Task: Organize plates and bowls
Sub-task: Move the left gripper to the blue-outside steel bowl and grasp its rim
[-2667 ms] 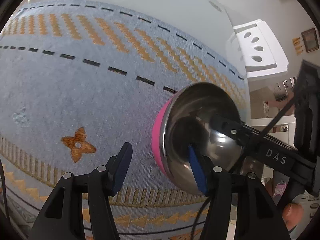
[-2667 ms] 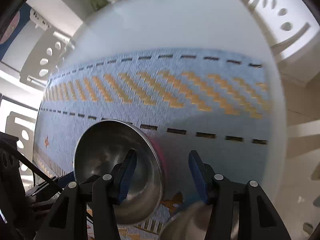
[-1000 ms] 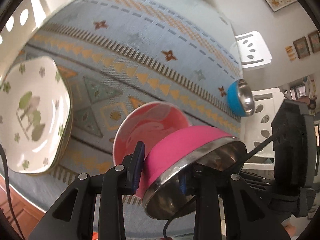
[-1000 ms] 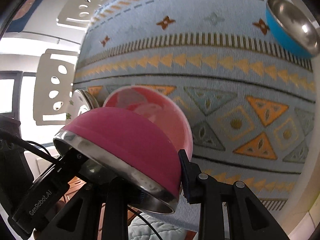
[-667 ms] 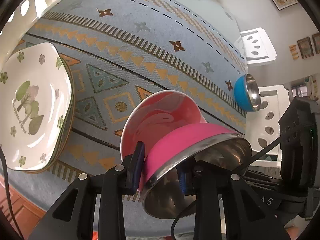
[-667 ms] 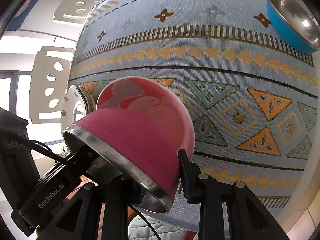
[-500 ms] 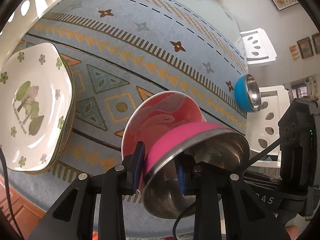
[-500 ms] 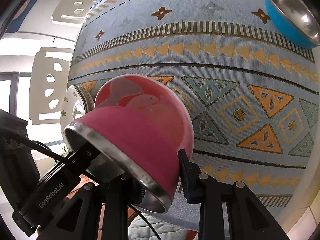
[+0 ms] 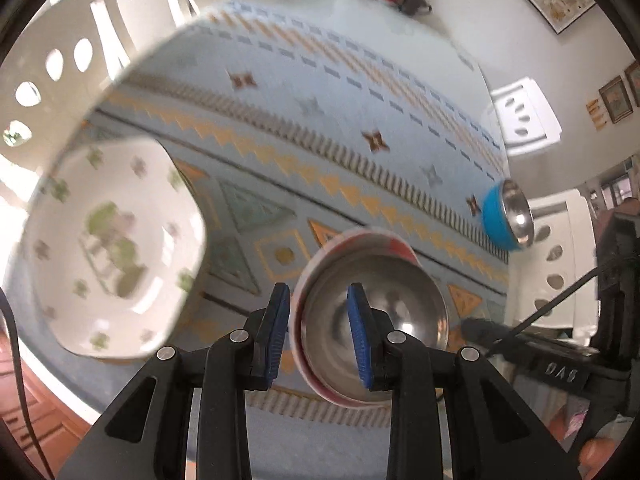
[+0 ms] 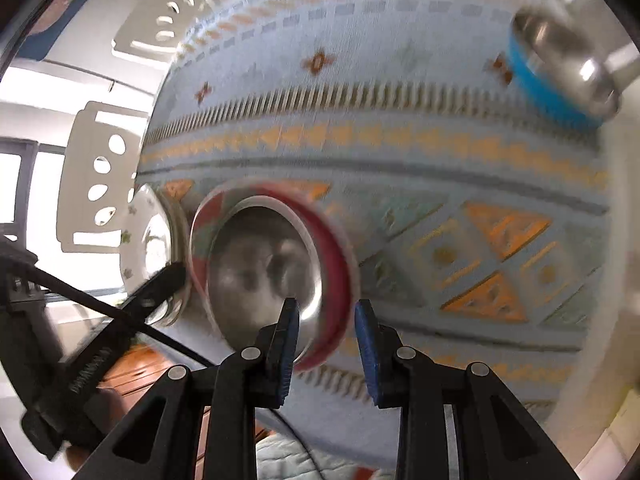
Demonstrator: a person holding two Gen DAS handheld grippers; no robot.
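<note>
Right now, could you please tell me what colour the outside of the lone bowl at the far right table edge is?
Bright blue, steel inside: the lone bowl, clearest in the left wrist view.

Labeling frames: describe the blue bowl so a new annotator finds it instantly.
Start at the patterned tablecloth and follow it to its far right edge. There the blue bowl sits alone, steel inside, well apart from the nested bowls and floral plate.

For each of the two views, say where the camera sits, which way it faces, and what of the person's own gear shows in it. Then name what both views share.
Left wrist: on the left gripper, facing down at the nested bowls; its fingers and the right gripper show.
Right wrist: on the right gripper, facing down at the tablecloth; its fingers and the left gripper show.
Shared: nested bowls, blue bowl, floral plate.
</note>
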